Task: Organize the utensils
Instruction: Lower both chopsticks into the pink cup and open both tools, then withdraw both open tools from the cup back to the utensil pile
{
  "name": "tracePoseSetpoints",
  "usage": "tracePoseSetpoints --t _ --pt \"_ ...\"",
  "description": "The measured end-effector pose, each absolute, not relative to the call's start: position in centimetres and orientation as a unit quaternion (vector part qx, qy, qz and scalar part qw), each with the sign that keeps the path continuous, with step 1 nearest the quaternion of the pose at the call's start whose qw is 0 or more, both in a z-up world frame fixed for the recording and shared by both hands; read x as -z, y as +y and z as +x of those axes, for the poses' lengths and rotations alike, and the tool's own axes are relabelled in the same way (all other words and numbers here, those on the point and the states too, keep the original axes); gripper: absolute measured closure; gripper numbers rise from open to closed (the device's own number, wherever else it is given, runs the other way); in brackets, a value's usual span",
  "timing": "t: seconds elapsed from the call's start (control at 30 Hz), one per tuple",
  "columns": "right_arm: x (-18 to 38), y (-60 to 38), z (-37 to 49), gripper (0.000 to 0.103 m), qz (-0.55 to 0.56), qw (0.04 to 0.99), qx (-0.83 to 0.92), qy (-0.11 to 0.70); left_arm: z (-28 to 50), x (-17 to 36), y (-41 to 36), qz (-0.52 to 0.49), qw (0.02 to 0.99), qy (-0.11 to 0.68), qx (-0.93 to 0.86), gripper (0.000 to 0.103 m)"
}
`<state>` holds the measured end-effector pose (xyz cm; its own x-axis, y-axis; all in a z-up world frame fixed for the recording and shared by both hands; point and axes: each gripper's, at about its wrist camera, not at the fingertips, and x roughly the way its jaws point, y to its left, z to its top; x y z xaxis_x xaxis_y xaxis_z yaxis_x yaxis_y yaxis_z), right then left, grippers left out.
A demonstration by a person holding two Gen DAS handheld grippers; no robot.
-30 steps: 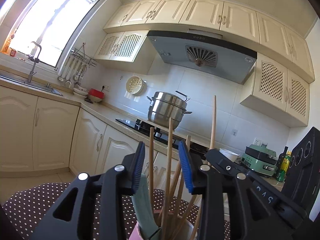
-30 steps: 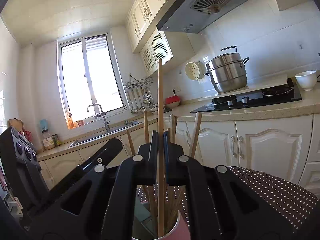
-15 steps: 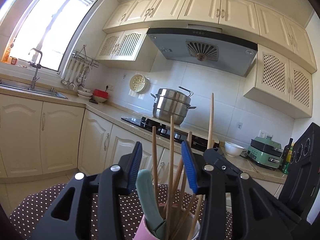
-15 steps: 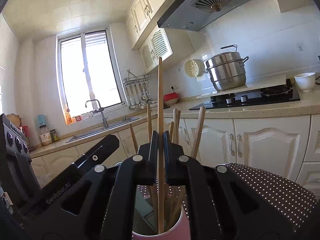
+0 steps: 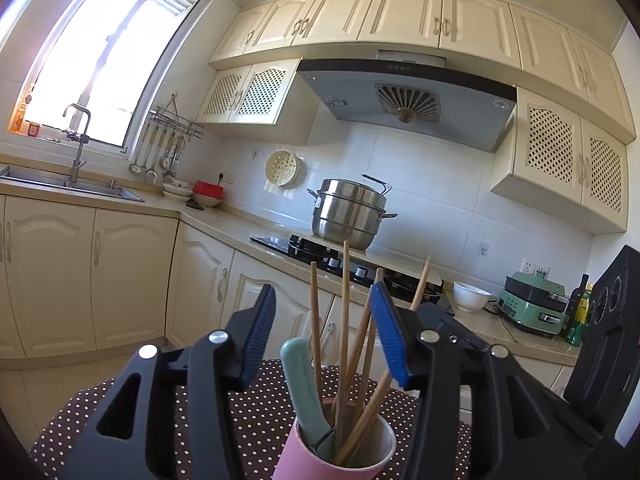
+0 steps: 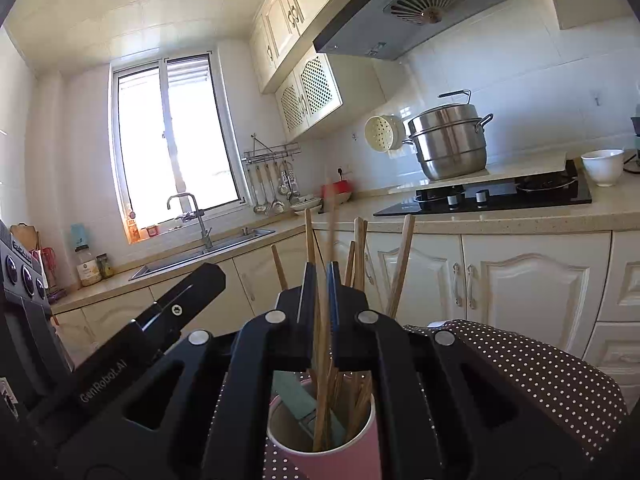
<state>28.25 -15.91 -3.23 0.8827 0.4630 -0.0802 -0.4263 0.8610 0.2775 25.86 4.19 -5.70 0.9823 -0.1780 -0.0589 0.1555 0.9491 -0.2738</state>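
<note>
Several chopsticks (image 5: 345,320) crowd pink cup (image 5: 340,460) beside knife (image 5: 300,384).

Chopsticks (image 5: 345,320) bare wood, matt; cup (image 5: 304,456) pink, smooth (paper, likely); pot (image 5: 349,216) shiny steel; tablecloth (image 6: 540,372) dotted cloth.

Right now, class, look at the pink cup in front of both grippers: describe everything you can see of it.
The pink cup is a round, open-topped holder with a pink outer wall and a pale, whitish inside, possibly paper or plastic. It stands upright on a dark cloth with white dots. Several wooden chopsticks lean in it at different angles, beside a pale green handle resting against the rim. Its base is cut off by the picture edge. The left gripper stands open above it without touching it.
</note>
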Motion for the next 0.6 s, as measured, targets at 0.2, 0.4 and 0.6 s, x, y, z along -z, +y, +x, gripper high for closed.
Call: tracePoseSetpoints --t 0.2,0.4,0.6 --pt "2.5 -16.1 26.4 0.096 0.121 0.963 -0.230 0.071 24.1 4.9 4.2 -0.133 0.987 0.042 0.082 0.052" --pt "2.0 -16.3 23.6 0.096 0.116 0.963 -0.234 0.071 21.8 4.2 3.8 -0.129 0.987 0.043 0.083 0.052" --pt "1.8 -17.1 20.8 0.096 0.116 0.963 -0.233 0.073 18.6 3.8 3.3 -0.124 0.988 0.042 0.084 0.051"
